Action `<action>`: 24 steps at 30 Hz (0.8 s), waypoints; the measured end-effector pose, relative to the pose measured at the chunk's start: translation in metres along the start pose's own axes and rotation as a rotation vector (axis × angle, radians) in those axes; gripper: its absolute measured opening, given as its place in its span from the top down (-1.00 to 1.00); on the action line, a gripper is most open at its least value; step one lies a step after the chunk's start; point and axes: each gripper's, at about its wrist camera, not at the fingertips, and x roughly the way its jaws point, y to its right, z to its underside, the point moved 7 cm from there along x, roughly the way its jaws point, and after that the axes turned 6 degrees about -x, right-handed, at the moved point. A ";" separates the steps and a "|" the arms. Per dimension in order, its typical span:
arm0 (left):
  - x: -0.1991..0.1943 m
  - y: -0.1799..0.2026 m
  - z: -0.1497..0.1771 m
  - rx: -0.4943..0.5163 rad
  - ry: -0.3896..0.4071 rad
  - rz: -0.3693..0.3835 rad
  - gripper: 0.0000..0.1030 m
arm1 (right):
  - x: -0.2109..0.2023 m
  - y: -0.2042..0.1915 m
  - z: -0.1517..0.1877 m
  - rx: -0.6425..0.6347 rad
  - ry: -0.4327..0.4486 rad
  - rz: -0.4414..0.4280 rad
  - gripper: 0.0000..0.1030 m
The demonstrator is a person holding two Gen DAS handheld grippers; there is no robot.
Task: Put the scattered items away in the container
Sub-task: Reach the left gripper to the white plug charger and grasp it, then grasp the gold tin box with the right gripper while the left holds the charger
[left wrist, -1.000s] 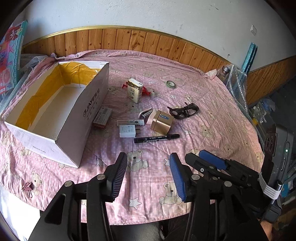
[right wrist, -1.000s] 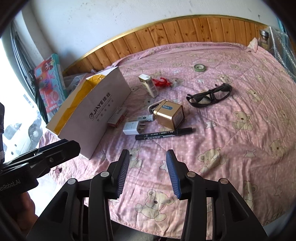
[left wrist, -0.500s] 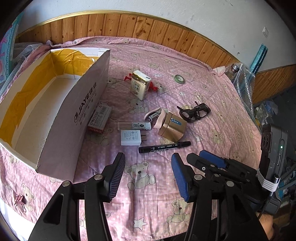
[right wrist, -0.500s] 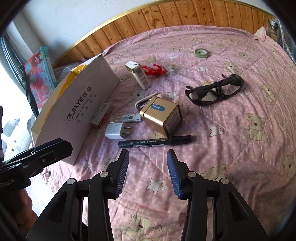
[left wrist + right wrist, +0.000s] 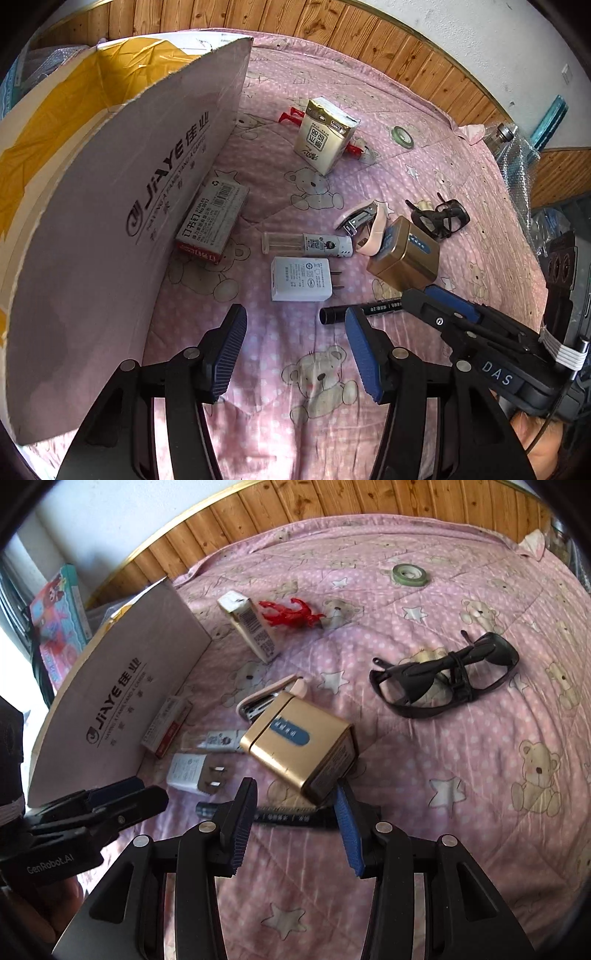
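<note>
Pink bear-print quilt (image 5: 461, 812), wood-panelled wall (image 5: 332, 498), colourful box (image 5: 55, 602).

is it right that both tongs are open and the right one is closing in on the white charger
Not quite. Both are open, but the right tongs straddle the black marker, not the charger, which lies off to their left. The right wrist view shows it.

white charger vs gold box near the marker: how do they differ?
Colour: the white charger is white plastic, the gold box is metallic gold with a blue label.
Pose: the white charger lies flat on the bedspread; the gold box sits tilted, one edge raised.
Build: the white charger is slim with two plug prongs; the gold box is bulkier.
Both lie outside the cardboard box, ungripped.
</note>
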 end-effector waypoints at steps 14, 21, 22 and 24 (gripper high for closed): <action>0.046 0.006 -0.015 0.042 -0.002 -0.004 0.08 | 0.025 0.011 -0.026 0.031 -0.033 -0.089 0.07; 0.037 -0.011 -0.015 -0.016 -0.017 0.019 0.07 | 0.008 0.001 -0.030 -0.095 0.003 -0.052 -0.01; 0.038 -0.012 -0.015 -0.021 -0.024 0.016 0.07 | 0.010 0.003 -0.033 -0.113 0.004 -0.024 -0.05; 0.040 -0.011 -0.016 -0.024 -0.013 0.008 0.02 | 0.014 0.004 -0.041 -0.150 0.015 -0.026 -0.16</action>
